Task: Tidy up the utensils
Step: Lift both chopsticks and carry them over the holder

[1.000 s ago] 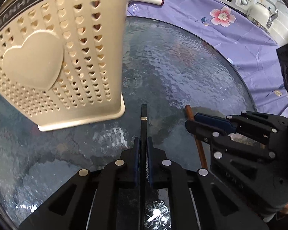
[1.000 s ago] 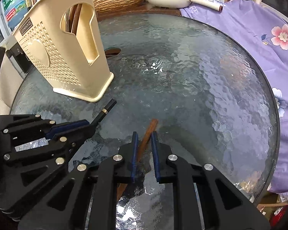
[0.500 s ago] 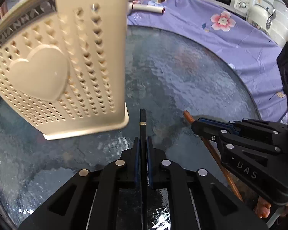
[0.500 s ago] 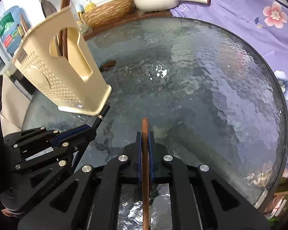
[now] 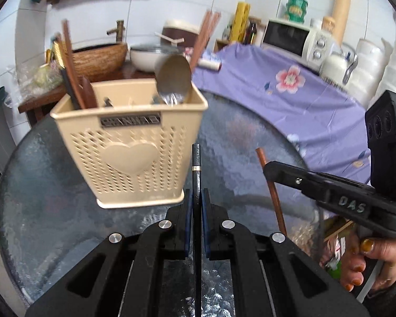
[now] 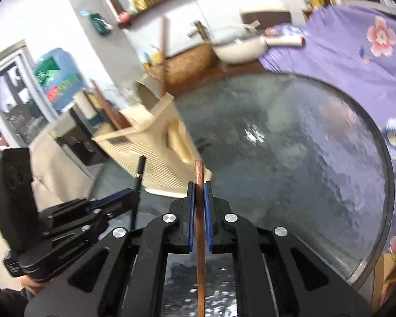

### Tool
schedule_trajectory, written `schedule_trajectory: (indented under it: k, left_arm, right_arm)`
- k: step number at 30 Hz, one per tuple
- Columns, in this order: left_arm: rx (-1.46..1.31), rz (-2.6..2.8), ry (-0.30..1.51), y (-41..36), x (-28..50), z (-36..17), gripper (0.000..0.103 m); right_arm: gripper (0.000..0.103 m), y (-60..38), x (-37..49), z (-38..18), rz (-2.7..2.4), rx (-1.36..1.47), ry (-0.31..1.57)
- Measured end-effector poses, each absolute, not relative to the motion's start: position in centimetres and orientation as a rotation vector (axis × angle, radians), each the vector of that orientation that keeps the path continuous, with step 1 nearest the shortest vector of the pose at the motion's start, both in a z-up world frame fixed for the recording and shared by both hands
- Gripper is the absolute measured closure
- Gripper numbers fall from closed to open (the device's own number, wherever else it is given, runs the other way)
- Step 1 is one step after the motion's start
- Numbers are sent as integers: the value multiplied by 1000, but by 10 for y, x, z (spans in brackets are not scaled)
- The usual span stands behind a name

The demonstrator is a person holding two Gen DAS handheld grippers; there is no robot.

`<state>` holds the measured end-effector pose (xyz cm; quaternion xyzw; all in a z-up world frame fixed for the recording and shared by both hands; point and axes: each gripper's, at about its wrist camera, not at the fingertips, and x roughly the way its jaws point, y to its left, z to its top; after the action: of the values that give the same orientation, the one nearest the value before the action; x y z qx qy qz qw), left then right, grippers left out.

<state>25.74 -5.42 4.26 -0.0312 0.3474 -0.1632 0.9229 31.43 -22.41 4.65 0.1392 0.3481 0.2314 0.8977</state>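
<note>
My left gripper (image 5: 196, 198) is shut on a black chopstick (image 5: 196, 163) with a gold band, whose end points forward at the cream utensil holder (image 5: 134, 148). My right gripper (image 6: 199, 192) is shut on a brown wooden chopstick (image 6: 199, 182) that runs straight along its jaws. Each gripper shows in the other's view: the right gripper (image 5: 270, 166) with the brown chopstick (image 5: 273, 192) at the right, the left gripper (image 6: 134, 192) with the black chopstick (image 6: 140, 171) at the lower left. The holder (image 6: 155, 155) stands on the round glass table (image 5: 237, 142) and holds chopsticks, spoons and a ladle (image 5: 174, 76).
A purple flowered cloth (image 5: 290, 89) covers the surface right of the table, with a microwave (image 5: 293, 39) and kettle behind. A wicker basket (image 5: 97, 58) and a white pan (image 5: 153, 55) sit on a wooden counter behind the holder. A hand (image 5: 364, 259) grips the right tool.
Both grippers have lifted off the table and tilted up, each carrying its chopstick. The right gripper closed on the brown chopstick. The holder's top and the back wall have come into view.
</note>
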Motion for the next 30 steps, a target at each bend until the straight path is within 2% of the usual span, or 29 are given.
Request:
schedule_trajectory:
  k: [14, 30]
  left_arm:
    - [-110, -384, 600, -15, 214, 81, 96]
    - [-133, -360, 516, 13, 209, 111, 96]
  right_arm:
    - [96, -186, 274, 102, 658, 222, 613]
    - [96, -168, 266, 149, 679, 157, 513]
